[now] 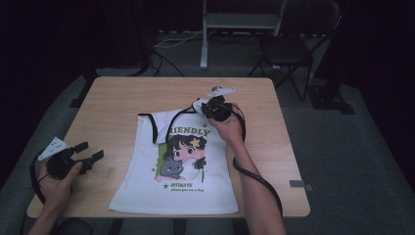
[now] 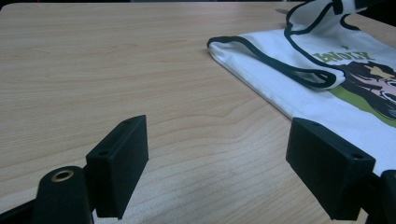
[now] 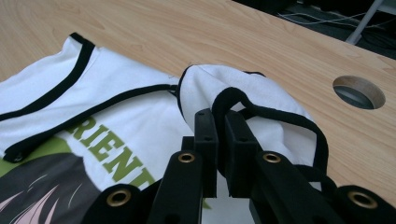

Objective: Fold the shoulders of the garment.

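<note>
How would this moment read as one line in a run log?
right tool: shut on T-shirt sleeve, lifted | left tool: open, off shirt, above table | shirt: mostly flat, print up
</note>
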A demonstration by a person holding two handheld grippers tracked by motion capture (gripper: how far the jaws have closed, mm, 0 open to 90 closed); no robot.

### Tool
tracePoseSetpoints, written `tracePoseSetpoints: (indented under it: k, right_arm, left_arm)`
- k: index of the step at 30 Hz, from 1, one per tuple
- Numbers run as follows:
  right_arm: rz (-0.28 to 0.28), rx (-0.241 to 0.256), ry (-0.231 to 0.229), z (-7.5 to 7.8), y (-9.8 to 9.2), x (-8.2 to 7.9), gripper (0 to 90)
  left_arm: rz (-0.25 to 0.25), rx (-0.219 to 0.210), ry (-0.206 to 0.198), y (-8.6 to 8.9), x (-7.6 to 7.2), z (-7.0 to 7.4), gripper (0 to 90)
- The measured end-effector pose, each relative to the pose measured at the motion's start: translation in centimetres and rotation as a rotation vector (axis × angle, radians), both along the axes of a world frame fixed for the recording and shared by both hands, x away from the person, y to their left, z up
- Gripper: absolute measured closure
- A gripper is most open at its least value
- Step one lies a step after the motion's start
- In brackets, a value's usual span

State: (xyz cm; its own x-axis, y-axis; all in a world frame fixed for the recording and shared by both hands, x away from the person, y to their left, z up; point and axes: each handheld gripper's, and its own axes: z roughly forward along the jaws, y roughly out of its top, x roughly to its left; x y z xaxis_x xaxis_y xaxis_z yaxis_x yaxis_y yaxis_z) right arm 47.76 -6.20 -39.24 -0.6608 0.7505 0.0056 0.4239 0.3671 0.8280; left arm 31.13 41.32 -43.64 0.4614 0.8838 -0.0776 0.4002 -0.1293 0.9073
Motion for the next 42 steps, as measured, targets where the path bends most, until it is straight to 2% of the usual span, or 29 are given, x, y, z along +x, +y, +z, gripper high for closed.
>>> tracePoseSetpoints:
  k: [4,9,42]
  right_arm:
    - [0.013,-0.040,-0.004,-0.1,0.1,-0.8,85.5]
    - [0.024,-0.055,-0.007,-0.3,0.0,-1.4,85.5]
    - [0.052,-0.053,-0.010,-0.5,0.2,-3.4,84.8]
  left_arm:
    - [0.002,0.000,0.000,0.0,0.0,0.0,20.4]
    - [0.004,0.000,0.000,0.0,-0.1,0.0,20.4]
    - [0.008,-0.004,-0.002,0.1,-0.1,0.0,20.4]
